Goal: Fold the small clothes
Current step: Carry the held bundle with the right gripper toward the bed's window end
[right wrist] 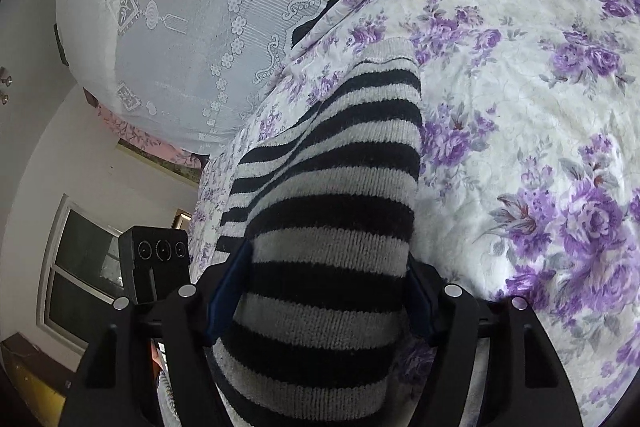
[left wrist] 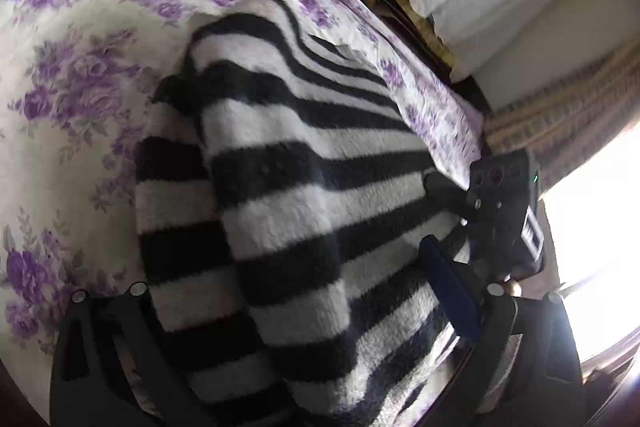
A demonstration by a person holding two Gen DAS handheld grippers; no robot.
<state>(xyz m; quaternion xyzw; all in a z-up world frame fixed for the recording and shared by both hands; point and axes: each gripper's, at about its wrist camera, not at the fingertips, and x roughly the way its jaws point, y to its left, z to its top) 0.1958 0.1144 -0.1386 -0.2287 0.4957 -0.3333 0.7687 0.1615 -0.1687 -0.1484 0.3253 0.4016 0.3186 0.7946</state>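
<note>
A fuzzy black-and-white striped sweater (left wrist: 304, 195) lies partly lifted over a white bedspread with purple flowers (left wrist: 80, 59). My left gripper (left wrist: 296, 323) has its jaws wide on either side of the sweater's near edge, and the cloth hides the gap between them. My right gripper (right wrist: 320, 307) has a thick bunch of the same sweater (right wrist: 332, 211) between its blue pads (right wrist: 228, 291), drawn up toward the camera. The right gripper also shows in the left wrist view (left wrist: 500, 203) at the sweater's right edge.
The floral bedspread (right wrist: 520, 107) fills the right of the right wrist view. A white lace cover (right wrist: 192, 27) lies beyond the bed's edge. A window (right wrist: 80, 267) is at the lower left, the left gripper's body (right wrist: 160, 267) before it. Bright window glare (left wrist: 592, 259) is at the right.
</note>
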